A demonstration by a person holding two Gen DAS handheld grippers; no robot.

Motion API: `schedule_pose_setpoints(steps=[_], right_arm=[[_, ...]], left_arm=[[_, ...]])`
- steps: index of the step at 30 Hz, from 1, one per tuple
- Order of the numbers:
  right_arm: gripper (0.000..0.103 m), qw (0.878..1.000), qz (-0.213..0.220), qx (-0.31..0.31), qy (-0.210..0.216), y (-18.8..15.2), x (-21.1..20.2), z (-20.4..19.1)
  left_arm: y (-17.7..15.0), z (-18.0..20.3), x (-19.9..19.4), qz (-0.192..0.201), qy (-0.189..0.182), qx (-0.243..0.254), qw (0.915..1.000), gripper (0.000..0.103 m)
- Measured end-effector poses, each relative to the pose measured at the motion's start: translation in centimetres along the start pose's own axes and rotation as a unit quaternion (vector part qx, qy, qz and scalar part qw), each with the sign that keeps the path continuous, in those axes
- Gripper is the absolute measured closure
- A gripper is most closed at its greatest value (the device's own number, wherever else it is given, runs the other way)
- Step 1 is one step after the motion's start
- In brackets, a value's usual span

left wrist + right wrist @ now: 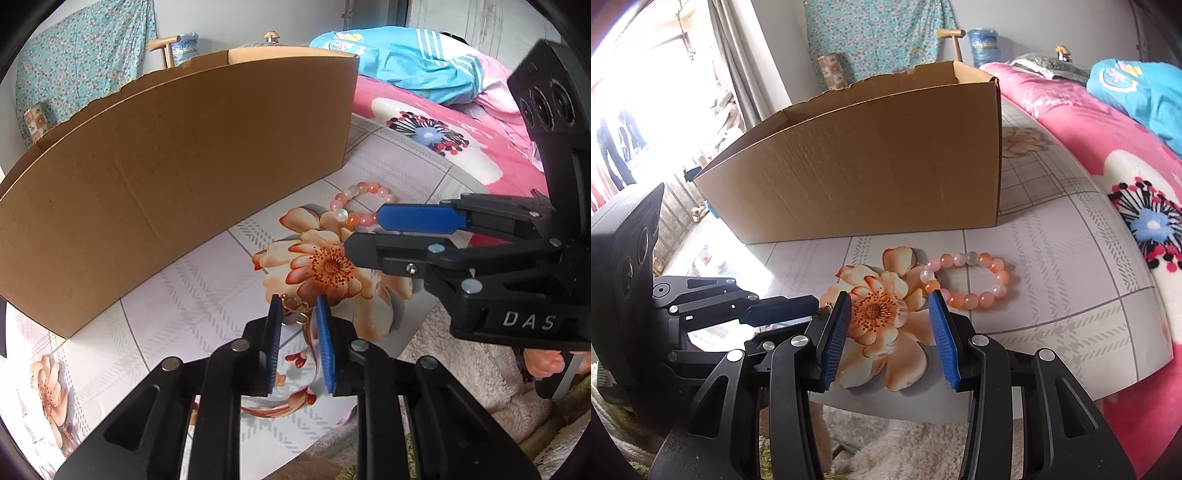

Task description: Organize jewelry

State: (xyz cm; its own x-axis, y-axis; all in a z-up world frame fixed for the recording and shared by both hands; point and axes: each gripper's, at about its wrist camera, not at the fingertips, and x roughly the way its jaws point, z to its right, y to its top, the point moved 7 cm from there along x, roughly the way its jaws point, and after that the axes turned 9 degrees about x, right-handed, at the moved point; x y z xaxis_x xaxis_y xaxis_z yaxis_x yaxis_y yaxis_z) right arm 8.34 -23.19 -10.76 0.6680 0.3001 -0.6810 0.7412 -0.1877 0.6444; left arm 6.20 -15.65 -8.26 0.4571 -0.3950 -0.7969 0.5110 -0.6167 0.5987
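Observation:
A small gold flower-shaped jewel (294, 312) lies on the flowered table top, right between the tips of my left gripper (298, 310), whose blue pads stand a little apart around it, not closed on it. A bead bracelet of orange, pink and white beads (967, 279) lies flat on the table, also in the left wrist view (360, 205). My right gripper (890, 308) is open and empty, low over the printed flower, its right fingertip just beside the bracelet's near left beads. It shows from the side in the left wrist view (364, 230).
A large open cardboard box (871, 166) stands on the table just behind the jewelry, also in the left wrist view (166, 177). A bed with a pink quilt (1108, 155) borders the table on the right. A shaggy rug (461, 362) lies below the table's near edge.

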Motion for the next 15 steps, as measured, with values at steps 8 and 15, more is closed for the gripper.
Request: schedule_pose_setpoints(steps=[8, 15], right_arm=[[0.062, 1.0, -0.002, 0.005, 0.009, -0.2, 0.0, 0.1], [0.062, 1.0, 0.001, 0.006, 0.01, -0.1, -0.2, 0.1]], left_arm=[[-0.6, -1.8, 0.0, -0.016, 0.037, -0.006, 0.9992, 0.085], [-0.3, -0.9, 0.2, -0.017, 0.031, 0.007, 0.9993, 0.085]])
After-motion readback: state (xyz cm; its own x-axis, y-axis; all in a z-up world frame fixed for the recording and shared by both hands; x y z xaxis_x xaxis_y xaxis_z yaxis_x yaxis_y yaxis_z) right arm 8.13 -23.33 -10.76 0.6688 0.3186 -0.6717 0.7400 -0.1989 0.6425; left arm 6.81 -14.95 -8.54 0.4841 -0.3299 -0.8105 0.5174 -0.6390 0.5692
